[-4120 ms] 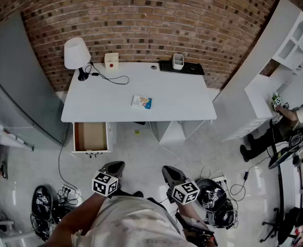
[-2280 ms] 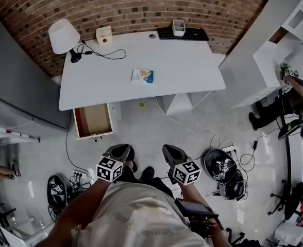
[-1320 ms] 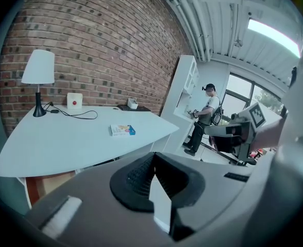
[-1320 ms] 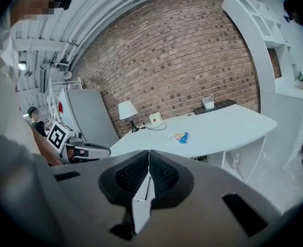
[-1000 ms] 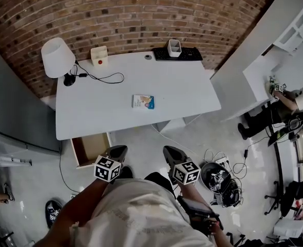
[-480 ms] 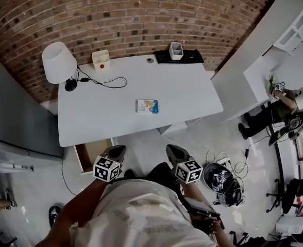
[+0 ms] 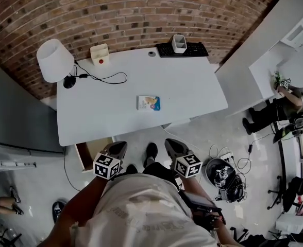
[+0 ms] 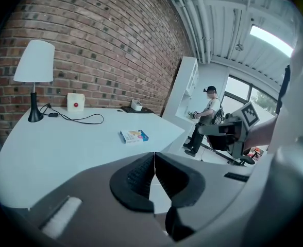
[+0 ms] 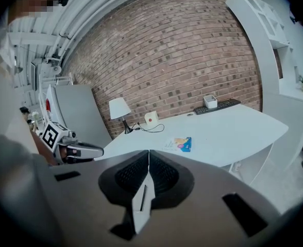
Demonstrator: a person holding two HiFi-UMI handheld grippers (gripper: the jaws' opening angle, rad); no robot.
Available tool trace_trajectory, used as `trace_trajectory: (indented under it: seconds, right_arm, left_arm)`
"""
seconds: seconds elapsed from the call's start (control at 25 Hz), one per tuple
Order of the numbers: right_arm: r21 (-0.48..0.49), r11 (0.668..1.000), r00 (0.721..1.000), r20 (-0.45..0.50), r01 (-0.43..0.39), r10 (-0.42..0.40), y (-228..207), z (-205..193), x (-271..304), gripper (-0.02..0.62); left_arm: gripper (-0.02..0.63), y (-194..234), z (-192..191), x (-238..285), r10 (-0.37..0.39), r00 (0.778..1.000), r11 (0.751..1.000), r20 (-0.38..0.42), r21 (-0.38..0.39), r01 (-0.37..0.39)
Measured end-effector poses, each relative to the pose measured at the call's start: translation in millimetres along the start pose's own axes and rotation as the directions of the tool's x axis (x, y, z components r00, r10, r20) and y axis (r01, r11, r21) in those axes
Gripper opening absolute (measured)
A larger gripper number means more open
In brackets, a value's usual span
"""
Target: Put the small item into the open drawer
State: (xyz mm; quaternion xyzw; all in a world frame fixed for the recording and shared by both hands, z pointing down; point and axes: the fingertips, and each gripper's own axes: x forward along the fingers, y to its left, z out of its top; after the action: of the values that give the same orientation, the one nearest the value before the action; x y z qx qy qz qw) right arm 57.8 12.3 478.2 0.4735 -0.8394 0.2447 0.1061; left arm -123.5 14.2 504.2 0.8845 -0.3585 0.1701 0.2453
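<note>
The small item (image 7: 149,103) is a flat colourful packet lying near the middle of the white desk (image 7: 192,91); it also shows in the left gripper view (image 8: 134,136) and the right gripper view (image 9: 179,144). The open drawer (image 7: 92,151) sticks out under the desk's front left, its wooden inside bare. My left gripper (image 7: 118,148) hovers by the drawer's right side, shut and empty (image 8: 154,156). My right gripper (image 7: 172,147) hangs over the floor short of the desk's front edge, also shut with nothing in it (image 9: 148,156).
A lamp (image 7: 53,60), a white box with a red button (image 7: 99,54), a black cable (image 7: 107,77), a keyboard (image 7: 185,49) and a white holder (image 7: 179,42) line the desk's back. A white shelf unit (image 7: 254,60) and a person (image 7: 296,107) are at right; cables (image 7: 226,176) lie on the floor.
Both grippers have moved forward toward the desk's front edge. The drawer now lies partly under the desk edge and close beside the left gripper. Both stay shut.
</note>
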Motion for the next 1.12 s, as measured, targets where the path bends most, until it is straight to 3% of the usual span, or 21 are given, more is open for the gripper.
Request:
trace_trajectory:
  seconds: [0.64,0.92,1.12]
  right_arm:
    - [0.028,0.999,0.999,-0.007,-0.039,0.039,-69.2,38.3,36.4,0.006]
    - [0.04,0.998,0.998,-0.02,-0.05,0.051,-99.4,44.1,46.8,0.006]
    - [0.054,0.996,0.997,-0.027,-0.076,0.077,-114.8,47.9,60.1,0.006]
  left_arm:
    - [0.008,9.0,49.5,71.4,0.018,1.0,1.0,-0.025,0.011,-0.018]
    - [0.008,4.8,54.3,105.7,0.014,0.998,1.0,-0.063,0.026,-0.012]
    - [0.008,14.2,60.8,123.0,0.051,0.994,0.997,-0.096,0.059,-0.046]
